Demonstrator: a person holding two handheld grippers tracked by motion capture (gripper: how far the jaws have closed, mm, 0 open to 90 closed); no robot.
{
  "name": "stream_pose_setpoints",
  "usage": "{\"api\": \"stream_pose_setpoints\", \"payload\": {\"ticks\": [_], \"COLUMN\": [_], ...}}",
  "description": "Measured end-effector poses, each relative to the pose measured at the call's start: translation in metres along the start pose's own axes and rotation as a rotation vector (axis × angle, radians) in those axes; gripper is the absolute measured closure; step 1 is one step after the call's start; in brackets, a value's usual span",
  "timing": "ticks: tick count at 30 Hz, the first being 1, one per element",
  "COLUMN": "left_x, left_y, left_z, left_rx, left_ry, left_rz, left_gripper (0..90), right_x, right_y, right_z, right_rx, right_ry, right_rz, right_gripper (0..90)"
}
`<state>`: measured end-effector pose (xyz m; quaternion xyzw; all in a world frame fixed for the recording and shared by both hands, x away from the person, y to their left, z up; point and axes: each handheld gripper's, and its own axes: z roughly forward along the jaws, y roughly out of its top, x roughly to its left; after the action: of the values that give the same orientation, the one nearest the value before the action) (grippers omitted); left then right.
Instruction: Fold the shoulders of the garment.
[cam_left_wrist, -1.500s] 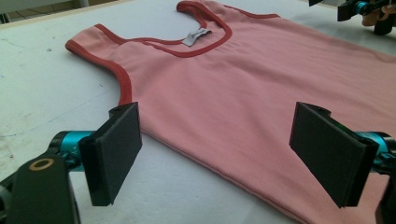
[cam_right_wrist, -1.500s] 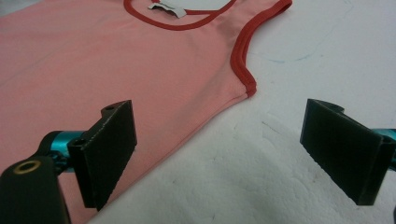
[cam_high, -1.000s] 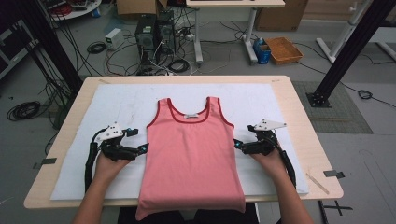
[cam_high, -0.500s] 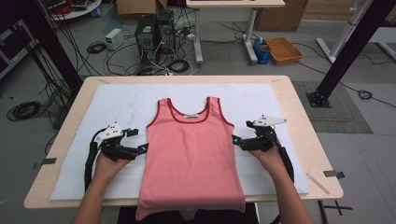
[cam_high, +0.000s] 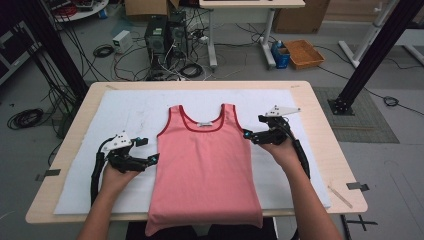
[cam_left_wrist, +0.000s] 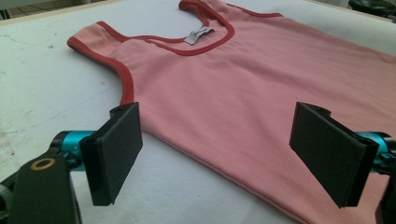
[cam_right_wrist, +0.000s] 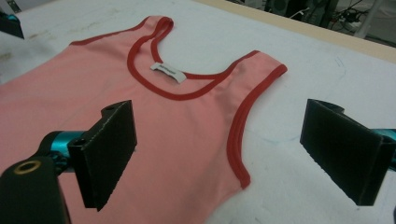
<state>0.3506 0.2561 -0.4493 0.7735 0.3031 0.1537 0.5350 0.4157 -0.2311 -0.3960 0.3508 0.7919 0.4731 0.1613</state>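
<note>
White mat: each wide-open tool (cam_high: 152, 159) (cam_high: 248, 134) flanks tank top (cam_high: 202, 165).

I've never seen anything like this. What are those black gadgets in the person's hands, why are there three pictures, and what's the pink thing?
There is no robot here: a person holds a hand-operated gripper in each hand, a tool with two black jaws that pinch. The high view looks down on the table from above; there the left gripper sits at the shirt's left edge and the right gripper at its right armhole. The other two pictures come from small cameras riding on each gripper, looking out between its own jaws. The pink thing is a tank top with red trim, spread flat on a white mat that covers the wooden table; its hem hangs over the near edge. Both grippers have their jaws wide apart and hold nothing.
</note>
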Motion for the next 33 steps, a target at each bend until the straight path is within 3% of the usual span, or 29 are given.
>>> {"api": "stream_pose_setpoints", "payload": {"ticks": [14, 27, 33], "left_x": [0.001, 0.001, 0.000], "left_y": [0.000, 0.000, 0.000], "left_z": [0.000, 0.001, 0.001], "left_rx": [-0.003, 0.010, 0.011], "left_ry": [-0.013, -0.005, -0.007], "left_rz": [-0.005, -0.004, -0.002], "left_gripper": [17.2, 17.2, 17.2], "right_x": [-0.016, -0.022, -0.028], "right_y": [0.034, 0.049, 0.055], "right_z": [0.036, 0.065, 0.079], "right_rx": [0.091, 0.101, 0.138], "right_ry": [-0.035, -0.050, -0.057], "right_rz": [0.002, 0.015, 0.026], "right_gripper": [10.4, 10.4, 10.4]}}
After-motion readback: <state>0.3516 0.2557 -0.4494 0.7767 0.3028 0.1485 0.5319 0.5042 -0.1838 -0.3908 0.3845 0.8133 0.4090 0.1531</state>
